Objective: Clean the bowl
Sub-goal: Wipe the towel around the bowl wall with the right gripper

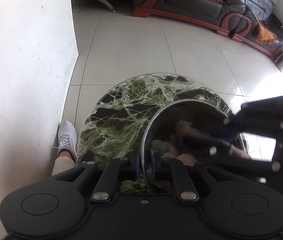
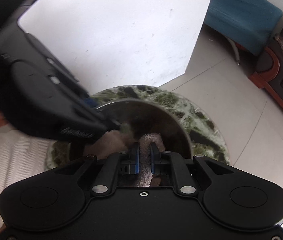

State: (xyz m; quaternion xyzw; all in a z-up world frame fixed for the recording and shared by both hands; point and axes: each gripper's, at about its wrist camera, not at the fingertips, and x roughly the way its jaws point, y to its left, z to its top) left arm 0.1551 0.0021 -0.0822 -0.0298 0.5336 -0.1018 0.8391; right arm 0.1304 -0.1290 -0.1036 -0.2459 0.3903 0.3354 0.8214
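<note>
A shiny steel bowl (image 1: 162, 118) (image 2: 167, 120) stands on a small round green marble table (image 1: 121, 110) (image 2: 201, 124). My left gripper (image 1: 144, 160) (image 2: 106, 117) is shut on the bowl's near rim, one pad inside and one outside. A fluffy beige cloth (image 1: 183, 127) (image 2: 151, 138) lies inside the bowl. My right gripper (image 2: 144, 153) (image 1: 189, 134) reaches in from the right and is shut on that cloth between its blue pads. The bowl's floor is mostly hidden by cloth and gripper.
A white wall (image 1: 21, 60) runs close along the table's left. A person's white shoe (image 1: 67, 138) rests on the tiled floor (image 1: 131, 46) beside it. A dark sofa (image 1: 201, 6) and a teal seat (image 2: 241, 14) stand farther off.
</note>
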